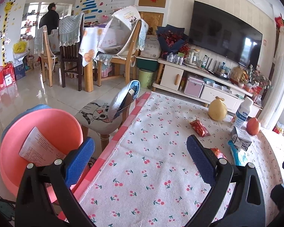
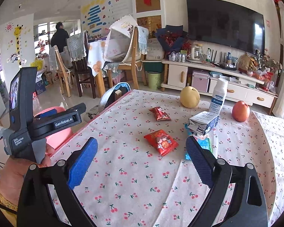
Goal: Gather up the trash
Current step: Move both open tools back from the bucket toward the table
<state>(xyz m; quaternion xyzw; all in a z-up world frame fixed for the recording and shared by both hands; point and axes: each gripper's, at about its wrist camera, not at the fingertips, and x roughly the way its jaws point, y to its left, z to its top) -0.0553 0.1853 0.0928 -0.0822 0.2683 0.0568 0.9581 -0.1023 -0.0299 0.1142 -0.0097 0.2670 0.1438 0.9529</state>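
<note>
My left gripper (image 1: 142, 155) is open over the table's left edge, nothing between its blue pads. Beside it, off the table, a pink basin (image 1: 53, 121) holds a printed paper sheet (image 1: 39, 149). My right gripper (image 2: 142, 157) is open just short of a red snack packet (image 2: 161, 141). A second red packet (image 2: 159, 113) lies farther back. To the right are a crushed milk carton (image 2: 204, 122) and, partly under it, a blue wrapper (image 2: 204, 145). In the left wrist view I see the far packet (image 1: 199, 127), the carton (image 1: 241, 138) and the wrapper (image 1: 238, 155).
A yellow pear (image 2: 189, 96), a white bottle (image 2: 218, 96) and a red apple (image 2: 240, 111) stand at the back of the cherry-print tablecloth (image 2: 132, 179). A cat-print stool (image 1: 98, 115) stands by the table. A hand (image 2: 19, 172) holds the other tool. A person stands far off.
</note>
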